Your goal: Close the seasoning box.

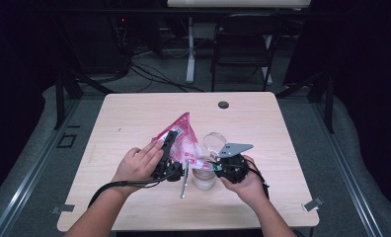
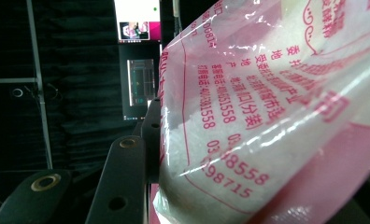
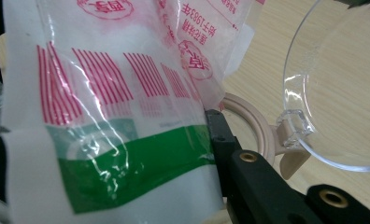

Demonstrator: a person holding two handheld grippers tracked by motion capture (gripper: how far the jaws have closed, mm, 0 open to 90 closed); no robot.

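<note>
**Two grippers, one pink bag, over the jar**

Starting left of the jar: the left gripper [image 1: 173,157] has its black jaws clamped on the bag [image 1: 182,139], a glossy, crinkled plastic pouch printed in pink and red, peaked like a tent and tilted up and away from the jar. In the left gripper view the film [image 2: 267,116] bulges against a matte black jaw, with white, grainy contents showing through the clear patches between the red lettering. A grey rod-like part [image 1: 184,178] hangs down just left of the jar.

At the centre, the jar [image 1: 204,178]: small, round, clear-walled, standing on the table directly below the bag's lower corner. Its beige ring mouth [image 3: 248,122] peeks out behind the film in the right gripper view. Just behind the jar a round transparent lid [image 1: 215,141] stands tipped up; close up it is a thin, hard, curved disc [image 3: 328,93] with a small moulded tab.

Right of the jar, the right gripper [image 1: 218,165], grey three-cornered plate on top, is pinched tight on the bag's lower end, where the print turns to a green band [image 3: 136,163] and red stripes.

All this sits on a pale wood-grain table [image 1: 134,118] with rounded corners and a dark grommet [image 1: 223,104] far behind the jar. Beyond it, grey floor, a dark folding chair [image 1: 244,47] and loose cables in a dim, black-curtained room.
</note>
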